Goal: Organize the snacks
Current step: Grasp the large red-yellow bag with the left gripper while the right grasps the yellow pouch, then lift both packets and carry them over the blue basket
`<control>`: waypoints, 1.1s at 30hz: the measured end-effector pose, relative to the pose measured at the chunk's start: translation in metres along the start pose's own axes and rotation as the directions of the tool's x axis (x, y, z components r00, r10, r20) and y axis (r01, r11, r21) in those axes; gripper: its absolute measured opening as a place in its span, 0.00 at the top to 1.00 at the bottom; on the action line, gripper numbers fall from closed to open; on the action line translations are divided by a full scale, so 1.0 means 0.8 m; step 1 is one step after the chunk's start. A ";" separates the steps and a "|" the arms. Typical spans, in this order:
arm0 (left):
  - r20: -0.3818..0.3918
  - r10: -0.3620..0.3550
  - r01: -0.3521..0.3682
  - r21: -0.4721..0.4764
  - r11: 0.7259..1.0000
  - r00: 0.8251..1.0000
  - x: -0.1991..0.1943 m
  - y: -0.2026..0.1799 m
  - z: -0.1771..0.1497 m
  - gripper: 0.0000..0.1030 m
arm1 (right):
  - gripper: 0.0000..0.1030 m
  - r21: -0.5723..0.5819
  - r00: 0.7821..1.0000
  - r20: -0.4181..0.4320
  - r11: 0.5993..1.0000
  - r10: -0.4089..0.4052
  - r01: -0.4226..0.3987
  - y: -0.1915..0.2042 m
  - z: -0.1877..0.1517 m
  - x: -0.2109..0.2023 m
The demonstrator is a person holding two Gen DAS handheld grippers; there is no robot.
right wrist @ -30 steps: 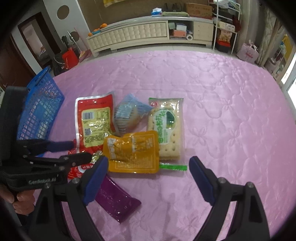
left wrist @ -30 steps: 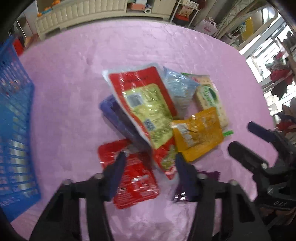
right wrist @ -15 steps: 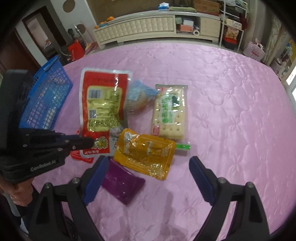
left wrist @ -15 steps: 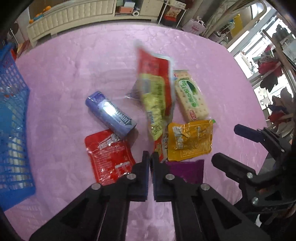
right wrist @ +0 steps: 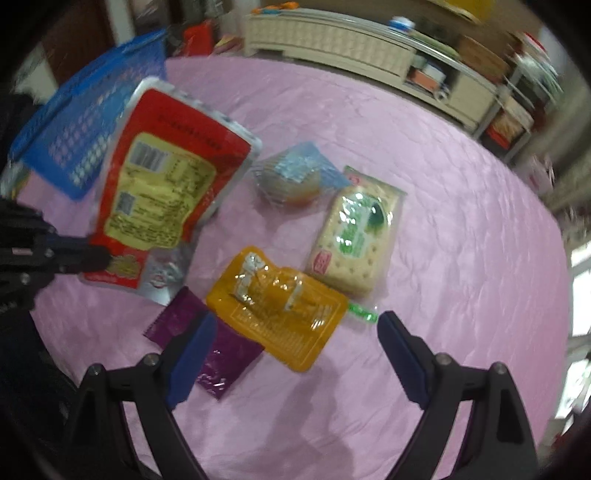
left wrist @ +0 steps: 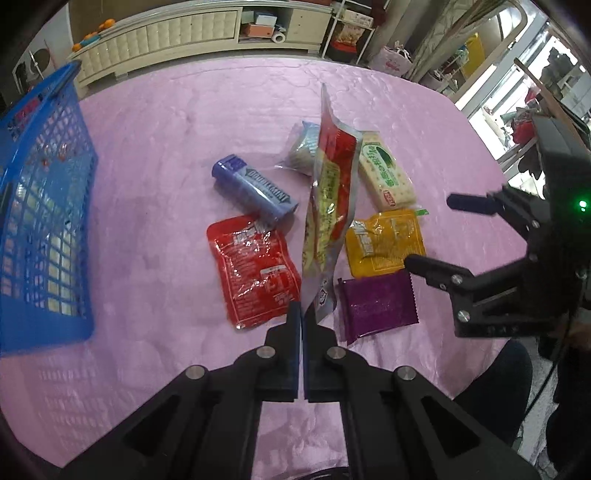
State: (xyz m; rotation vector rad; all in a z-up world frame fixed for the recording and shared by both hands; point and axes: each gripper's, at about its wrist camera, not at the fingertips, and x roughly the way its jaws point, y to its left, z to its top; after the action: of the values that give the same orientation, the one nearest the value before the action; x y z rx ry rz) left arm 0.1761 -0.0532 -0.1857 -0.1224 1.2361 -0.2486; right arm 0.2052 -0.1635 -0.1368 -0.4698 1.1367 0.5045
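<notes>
My left gripper [left wrist: 303, 314] is shut on the bottom edge of a large red and yellow snack pouch [left wrist: 330, 199] and holds it upright above the pink tablecloth; the pouch also shows in the right wrist view [right wrist: 162, 188]. My right gripper [right wrist: 295, 332] is open and empty above a yellow packet [right wrist: 280, 306] and a purple packet [right wrist: 207, 347]. On the cloth lie a small red packet [left wrist: 255, 273], a blue gum pack [left wrist: 255, 188], a cracker pack [left wrist: 386, 175], a pale blue wrapped snack [left wrist: 304, 151], the yellow packet [left wrist: 384, 242] and the purple packet [left wrist: 376, 304].
A blue plastic basket [left wrist: 40, 206] stands on the left side of the table and also shows in the right wrist view [right wrist: 85, 122]. A white cabinet [left wrist: 162, 33] runs behind the table. Shelves and a window are at the right.
My left gripper closed on the red and yellow pouch and lifted it off the pile, uncovering the blue gum pack and small red packet. My right gripper stayed open and moved closer to the yellow packet.
</notes>
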 end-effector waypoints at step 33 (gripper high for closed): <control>0.068 -0.060 0.063 -0.042 0.997 0.996 -0.032 -0.002 0.001 1.00 | 0.91 -0.060 0.980 -0.018 0.978 0.200 -0.200 0.037 -0.006 0.013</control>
State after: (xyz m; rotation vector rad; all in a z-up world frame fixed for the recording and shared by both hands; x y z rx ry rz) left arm 0.1691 -0.0481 -0.1617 -0.2059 1.1732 -0.2685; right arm 0.1875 -0.1418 -0.1510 -0.4133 1.1888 0.7144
